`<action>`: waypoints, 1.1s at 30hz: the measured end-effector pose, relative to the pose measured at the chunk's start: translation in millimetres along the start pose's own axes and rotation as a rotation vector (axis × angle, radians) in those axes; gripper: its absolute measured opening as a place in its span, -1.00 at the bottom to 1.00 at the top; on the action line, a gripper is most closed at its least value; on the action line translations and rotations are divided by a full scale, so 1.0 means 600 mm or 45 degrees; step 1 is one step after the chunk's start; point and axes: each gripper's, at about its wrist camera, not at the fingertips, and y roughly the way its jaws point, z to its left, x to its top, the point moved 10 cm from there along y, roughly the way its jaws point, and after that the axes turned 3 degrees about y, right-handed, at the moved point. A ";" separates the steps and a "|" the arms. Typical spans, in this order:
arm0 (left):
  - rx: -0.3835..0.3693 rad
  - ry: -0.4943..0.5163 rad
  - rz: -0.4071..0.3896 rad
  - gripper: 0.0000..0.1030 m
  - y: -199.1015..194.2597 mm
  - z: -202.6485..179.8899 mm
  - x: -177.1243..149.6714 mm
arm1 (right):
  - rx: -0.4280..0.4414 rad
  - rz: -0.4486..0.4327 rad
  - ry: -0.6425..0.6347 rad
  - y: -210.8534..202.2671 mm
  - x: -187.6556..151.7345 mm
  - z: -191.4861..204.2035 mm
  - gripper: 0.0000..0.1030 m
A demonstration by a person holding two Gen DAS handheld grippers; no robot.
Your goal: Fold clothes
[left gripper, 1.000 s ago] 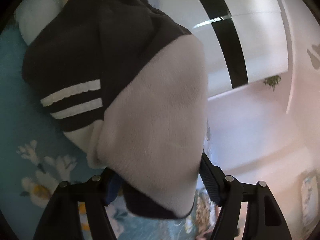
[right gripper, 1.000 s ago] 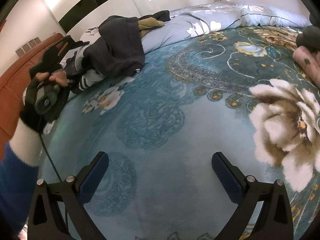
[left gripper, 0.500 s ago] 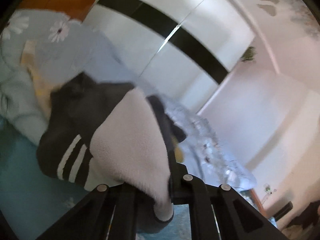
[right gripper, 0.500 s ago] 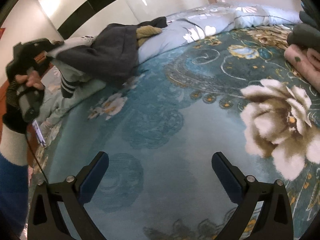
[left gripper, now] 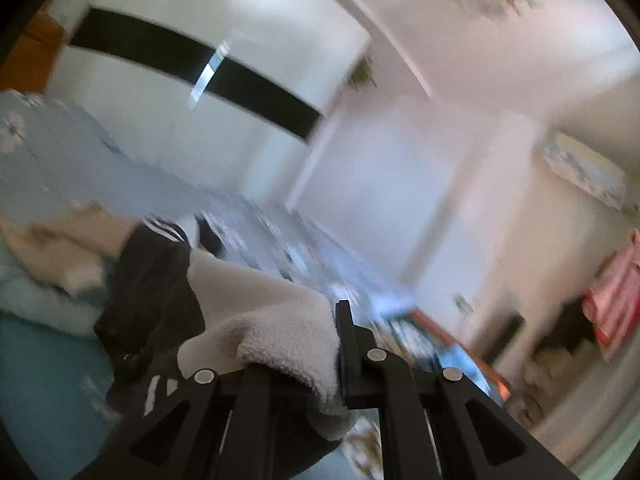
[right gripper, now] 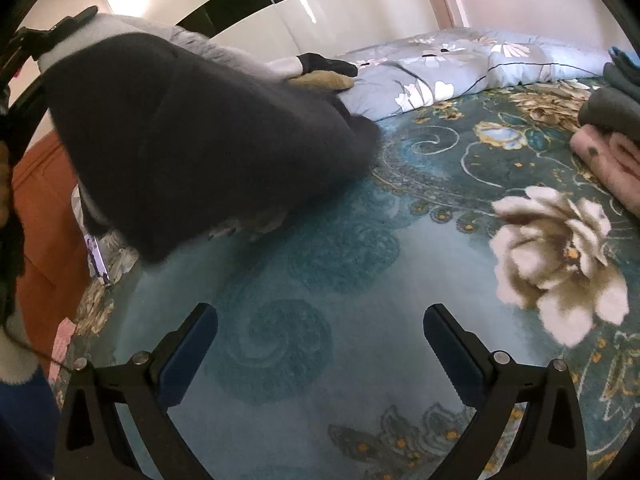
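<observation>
Now the left gripper [left gripper: 316,344] is clenched on the fleecy white lining of a dark jacket [right gripper: 200,140], lifted w/ its far end trailing on the bedspread [right gripper: 360,280] at left. Right gripper [right gripper: 320,344] hangs released, jaws wide, above bare bedspread. Folded clothes [right gripper: 604,136] sit far right, near the duvet [right gripper: 460,68].

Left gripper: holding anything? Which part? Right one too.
The left gripper is shut on the dark garment, gripping a fold of its white fleece lining at the edge. The right gripper is open and holds nothing.
</observation>
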 end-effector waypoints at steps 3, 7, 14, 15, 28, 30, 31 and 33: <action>0.002 -0.054 0.131 -0.82 0.030 0.008 -0.049 | -0.022 0.003 0.025 -0.007 -0.007 -0.016 1.00; 0.048 -0.217 0.259 -0.80 0.063 0.078 -0.112 | 0.009 0.013 0.041 -0.011 -0.015 -0.015 1.00; 0.132 -0.277 0.368 0.03 0.070 0.148 -0.213 | 0.133 0.031 -0.057 -0.002 -0.025 0.054 1.00; 0.128 -0.294 0.388 0.06 0.072 0.152 -0.230 | 0.151 0.045 -0.077 0.005 -0.029 0.068 0.99; -0.029 -0.356 0.405 0.22 0.021 0.113 -0.240 | -0.031 0.149 -0.121 0.100 -0.042 0.074 -0.28; -0.045 -0.356 0.407 0.23 0.005 0.111 -0.247 | -0.068 0.099 -0.088 0.084 -0.016 0.045 -0.53; -0.054 -0.356 0.406 0.23 -0.003 0.111 -0.252 | -0.087 0.074 -0.071 0.075 -0.004 0.030 -0.59; -0.038 -0.375 0.412 0.24 -0.012 0.125 -0.266 | -0.124 0.024 -0.037 0.059 0.021 0.001 -0.71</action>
